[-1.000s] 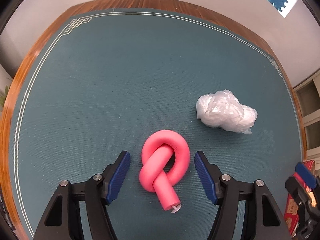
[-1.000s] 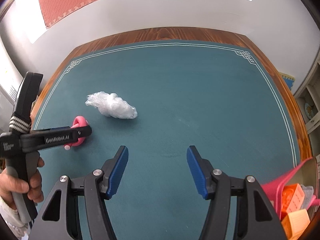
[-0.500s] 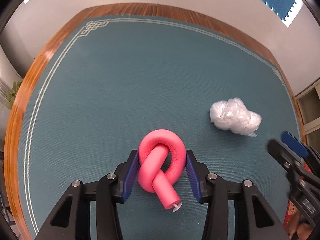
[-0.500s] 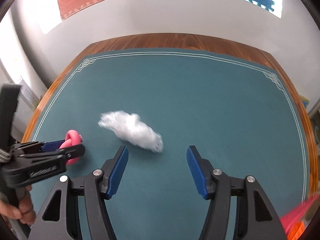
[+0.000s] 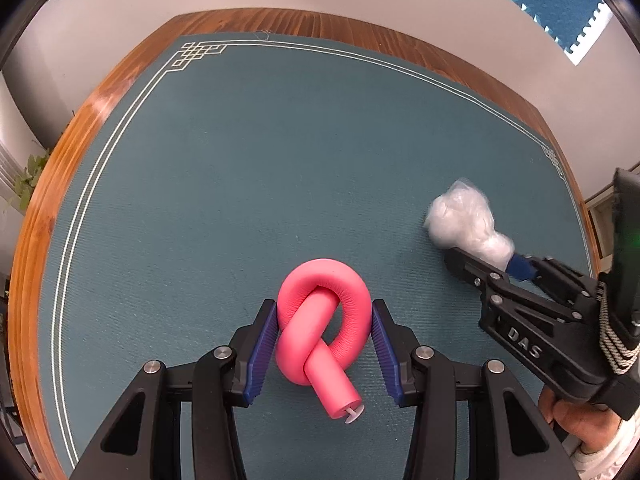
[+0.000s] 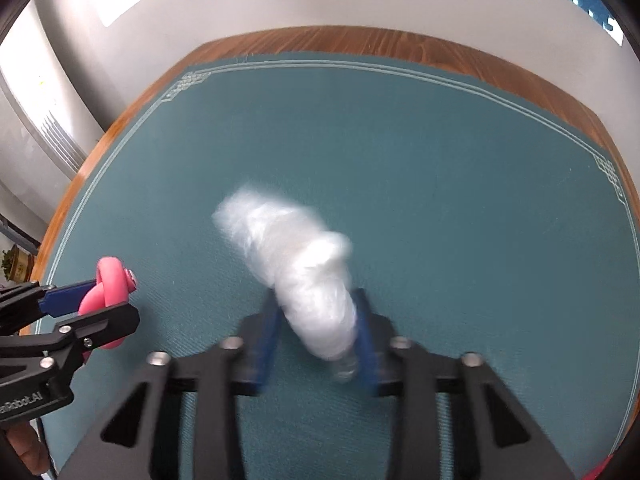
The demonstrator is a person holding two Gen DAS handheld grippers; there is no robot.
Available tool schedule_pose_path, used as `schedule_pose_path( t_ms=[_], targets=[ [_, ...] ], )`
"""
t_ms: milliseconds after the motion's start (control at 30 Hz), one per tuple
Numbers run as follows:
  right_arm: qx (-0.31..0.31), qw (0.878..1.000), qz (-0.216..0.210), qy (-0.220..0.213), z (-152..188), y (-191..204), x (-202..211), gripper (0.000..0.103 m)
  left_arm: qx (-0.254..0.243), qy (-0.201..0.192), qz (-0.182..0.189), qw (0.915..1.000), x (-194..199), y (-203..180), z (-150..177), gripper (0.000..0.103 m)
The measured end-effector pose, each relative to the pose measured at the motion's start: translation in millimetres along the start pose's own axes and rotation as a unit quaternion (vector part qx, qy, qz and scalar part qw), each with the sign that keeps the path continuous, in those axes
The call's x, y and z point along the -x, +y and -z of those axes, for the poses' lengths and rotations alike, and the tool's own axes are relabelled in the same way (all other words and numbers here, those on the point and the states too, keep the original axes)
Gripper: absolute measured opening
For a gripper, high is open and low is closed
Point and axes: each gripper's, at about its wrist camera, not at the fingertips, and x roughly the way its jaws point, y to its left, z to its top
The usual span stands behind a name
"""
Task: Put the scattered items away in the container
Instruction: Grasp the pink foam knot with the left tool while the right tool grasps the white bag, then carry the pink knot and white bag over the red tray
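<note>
Left hand-held gripper [image 5: 324, 344] clamps the pink knot [image 5: 322, 332] across its loop – right hand-held gripper [image 6: 316, 344], just closed, pinches the bag [image 6: 304, 272].

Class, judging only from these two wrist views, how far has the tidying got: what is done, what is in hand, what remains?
Done: nothing shown; no container is in view.
In hand: the left gripper clamps the pink knotted foam tube; the right gripper is shut on the crumpled clear plastic bag.
Left: carrying both off the green mat to the container.

I am looking over a teal mat [image 5: 280, 152] lying on the wooden table [image 5: 328, 26]; a potted plant [image 5: 28, 178] is showing far left; foam floor tiles [image 5: 552, 4] are lying far right.
</note>
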Motion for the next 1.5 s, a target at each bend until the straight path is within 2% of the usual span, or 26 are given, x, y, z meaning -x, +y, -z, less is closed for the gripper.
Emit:
schedule_pose_path(
  t_ms=[133, 367, 567, 767, 1067, 1267, 1400, 1500],
  targets=[
    [-0.010, 1.000, -0.005, -0.011, 7.5, -1.5, 14.3, 0.029, -0.006, -0.003, 0.002, 1.0000, 5.5, -7.5, 4.2, 0.048],
    [-0.043, 0.998, -0.008, -0.045, 32.2, -14.1, 65.5, 0.029, -0.034, -0.009, 0.013, 0.9993, 20.6, -39.5, 14.7, 0.048],
    [-0.083, 0.994, 0.007, -0.070, 72.4, -36.2, 115.7, 0.029, -0.081, -0.008, 0.029, 0.9962, 20.9, -88.7, 34.5, 0.048],
    [-0.134, 0.985, 0.042, -0.097, 123.3, -81.4, 174.4, 0.029, -0.135, -0.009, 0.045, 0.9898, 38.8, -144.9, 67.0, 0.048],
    [-0.212, 0.965, 0.110, -0.106, 196.0, -174.6, 246.7, 0.029, -0.183, -0.019, 0.070, 0.9804, 54.4, -228.6, 84.0, 0.048],
    [-0.217, 0.963, 0.129, -0.094, 220.2, -221.9, 257.4, 0.030, -0.191, -0.022, 0.070, 0.9789, 72.6, -261.0, 109.1, 0.048],
    [-0.212, 0.967, 0.122, -0.071, 228.1, -243.0, 244.9, 0.030, -0.189, -0.022, 0.063, 0.9796, 80.1, -270.0, 122.9, 0.048],
    [-0.218, 0.969, 0.113, -0.042, 230.1, -260.0, 228.5, 0.034, -0.184, -0.023, 0.057, 0.9810, 80.8, -276.4, 128.0, 0.048]
  ],
)
